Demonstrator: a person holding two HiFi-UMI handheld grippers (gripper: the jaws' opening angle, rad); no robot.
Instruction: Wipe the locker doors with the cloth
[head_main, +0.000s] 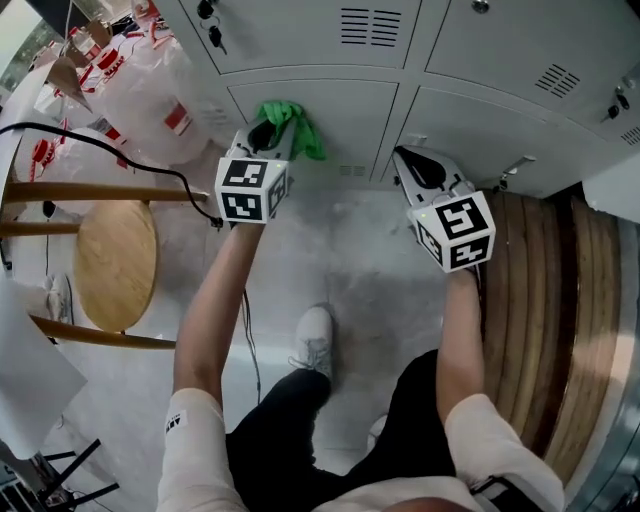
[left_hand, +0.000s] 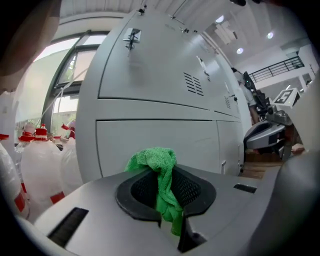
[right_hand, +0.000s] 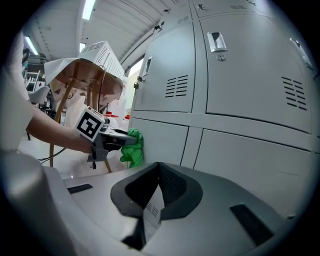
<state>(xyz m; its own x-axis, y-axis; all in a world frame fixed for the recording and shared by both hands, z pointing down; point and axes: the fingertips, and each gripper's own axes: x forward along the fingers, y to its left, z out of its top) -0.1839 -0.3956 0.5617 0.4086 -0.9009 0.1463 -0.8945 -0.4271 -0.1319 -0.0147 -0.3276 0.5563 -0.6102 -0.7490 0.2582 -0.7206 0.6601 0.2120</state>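
— Where's the green cloth (left_hand: 161, 172)?
— Clamped in the left gripper (head_main: 263, 138), bunched just ahead of its tips and seemingly pressed against the lower locker door (head_main: 335, 115) straight in front of it.
— And the right gripper (right_hand: 157, 196)?
— Jaws together, nothing in them. It hovers near the neighbouring lower door (head_main: 480, 125), off to the left gripper's right.
— How far along?
— Hard to judge, since no door shows wipe marks. I'd say this door is in hand and the upper doors (head_main: 300, 30) are yet to do.
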